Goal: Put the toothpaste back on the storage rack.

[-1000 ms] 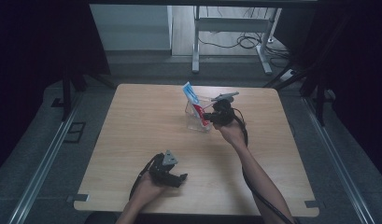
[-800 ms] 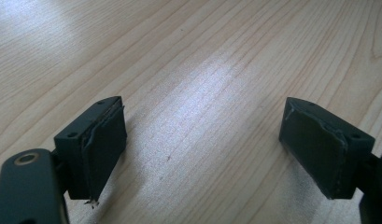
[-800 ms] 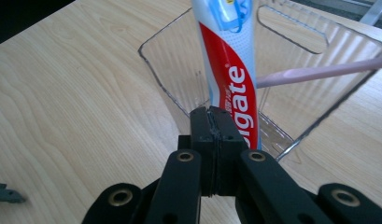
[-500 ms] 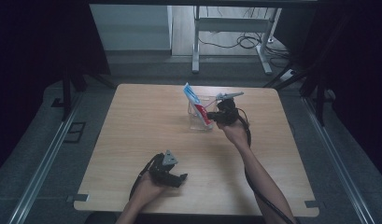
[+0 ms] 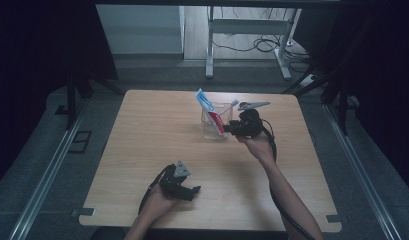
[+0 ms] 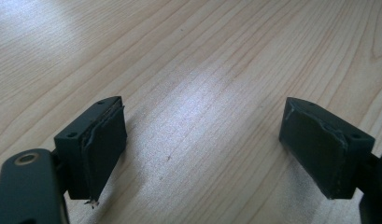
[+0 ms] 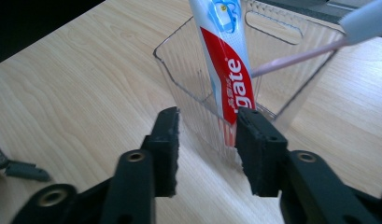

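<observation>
Stood in a clear bin [image 5: 215, 124] on the table [image 5: 142, 140]: a tube [image 5: 210, 109] of toothpaste, leaning against the bin's wall, flat crimped end up, narrow end down inside. Looked glossy and soft-sided, white and pale blue toward the top, with a red band bearing white lettering lower down [image 7: 226, 60]. Shared the bin with a toothbrush [image 5: 231, 106], thin pink handle slanting up over the rim to a pale head [image 7: 300, 55]. Bin itself: rigid see-through plastic, roughly square, walls finely ribbed, a slot handle cut near the far rim [image 7: 188, 74]. Just beside the bin, on the side nearest the person's right hand, hovered the right gripper [image 7: 207, 144], black, jaws just opening, parted with only air and the bin's near corner showing between them, pads not pressing on anything, tube let go. Well apart from the bin, near the table's near edge, rested the left gripper [image 6: 202, 149], jaws spread wide over bare wood, nothing between the flat black rubbery pads [image 6: 107, 140], one frayed at its lower tip. Table: pale wood grain, smooth, matte, rounded corners.
</observation>
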`<state>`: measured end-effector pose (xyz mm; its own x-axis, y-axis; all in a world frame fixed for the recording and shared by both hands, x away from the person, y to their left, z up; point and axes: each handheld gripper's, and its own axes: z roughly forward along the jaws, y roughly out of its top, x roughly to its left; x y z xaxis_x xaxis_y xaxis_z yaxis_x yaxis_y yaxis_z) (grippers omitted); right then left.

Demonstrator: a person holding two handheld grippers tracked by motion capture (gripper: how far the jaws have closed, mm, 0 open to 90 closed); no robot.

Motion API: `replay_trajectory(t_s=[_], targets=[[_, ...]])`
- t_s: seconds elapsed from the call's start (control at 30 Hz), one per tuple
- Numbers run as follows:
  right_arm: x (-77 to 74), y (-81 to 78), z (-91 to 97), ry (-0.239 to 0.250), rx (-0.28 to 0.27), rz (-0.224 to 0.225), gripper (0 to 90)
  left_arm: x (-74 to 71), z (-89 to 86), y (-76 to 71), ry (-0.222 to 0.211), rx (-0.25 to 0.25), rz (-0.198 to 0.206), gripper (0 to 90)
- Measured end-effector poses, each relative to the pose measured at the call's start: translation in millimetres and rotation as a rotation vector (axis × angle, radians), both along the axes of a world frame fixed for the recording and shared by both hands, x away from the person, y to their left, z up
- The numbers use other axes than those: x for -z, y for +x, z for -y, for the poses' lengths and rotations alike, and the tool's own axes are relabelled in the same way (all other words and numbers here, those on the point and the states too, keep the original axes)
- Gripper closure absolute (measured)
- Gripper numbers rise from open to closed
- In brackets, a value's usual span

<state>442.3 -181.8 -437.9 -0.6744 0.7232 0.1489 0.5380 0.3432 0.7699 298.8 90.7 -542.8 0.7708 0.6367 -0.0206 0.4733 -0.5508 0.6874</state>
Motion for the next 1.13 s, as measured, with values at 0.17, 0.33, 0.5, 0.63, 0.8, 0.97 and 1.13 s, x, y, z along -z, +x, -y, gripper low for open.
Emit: replay_trajectory(t_s=[0.17, 0.33, 0.5, 0.63, 0.8, 0.97, 1.13], targets=[[-2.2, -12.4, 10.9, -0.007, -0.011, 0.013, 46.6, 0.0, -0.1, 0.1, 0.001, 0.002, 0.001, 15.0], [-0.1, -26.9, 19.7, -0.03, -0.035, 0.025, 37.0, 0.0, 0.0, 0.1, 0.001, 0.0, 0.002, 15.0], [6.0, -44.1, 27.8, -0.044, -0.047, 0.038, 28.7, 0.0, 0.0, 0.0, 0.001, 0.001, 0.001, 15.0], [13.7, -59.4, 34.3, -0.054, -0.052, 0.042, 21.6, -0.1, -0.2, 0.3, 0.004, 0.003, 0.003, 15.0], [27.5, -77.2, 44.3, -0.064, -0.053, 0.044, 13.6, 0.1, 0.1, -0.2, -0.002, -0.004, 0.0, 15.0], [48.9, -95.4, 55.2, -0.077, -0.047, 0.016, 12.6, 0.1, 0.3, -0.6, -0.004, -0.01, -0.002, 14.9], [70.3, -109.2, 65.2, -0.084, -0.046, -0.027, 11.1, 0.1, 0.1, -0.2, -0.001, -0.012, 0.0, 14.4]])
